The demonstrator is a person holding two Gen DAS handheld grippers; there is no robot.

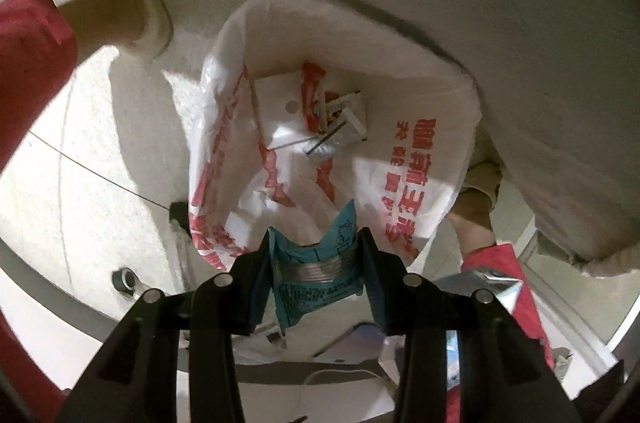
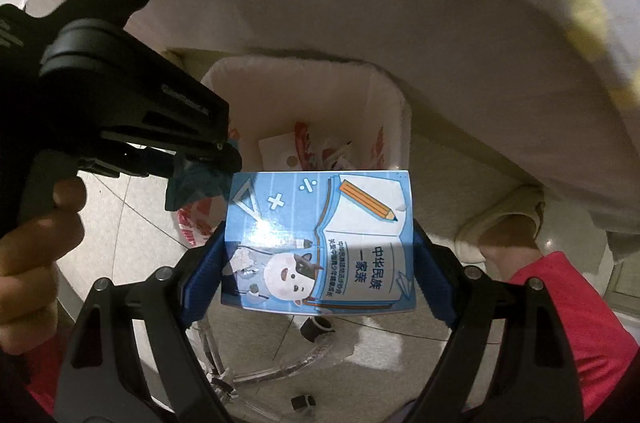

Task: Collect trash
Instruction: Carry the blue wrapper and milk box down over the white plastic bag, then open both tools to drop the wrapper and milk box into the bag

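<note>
My left gripper [image 1: 316,255] is shut on a crumpled teal wrapper [image 1: 316,279], held just above the mouth of a white plastic bag with red print [image 1: 420,159]. Inside the bag lie a white carton and other scraps [image 1: 304,111]. My right gripper [image 2: 316,251] is shut on a blue carton printed with a pencil and a cartoon animal [image 2: 320,239], gripped by its two sides and hanging over the same bag [image 2: 384,103]. The left gripper [image 2: 212,159] with its teal wrapper [image 2: 192,183] appears at the left of the right wrist view, beside the carton.
A white padded edge of a bed or sofa [image 2: 400,23] curves over the bag. The person's slippered feet [image 1: 132,3] [image 2: 504,223] and pink trouser legs [image 2: 560,303] stand either side of it on a tiled floor [image 2: 120,223]. Small dark bits [image 2: 316,327] lie on the floor.
</note>
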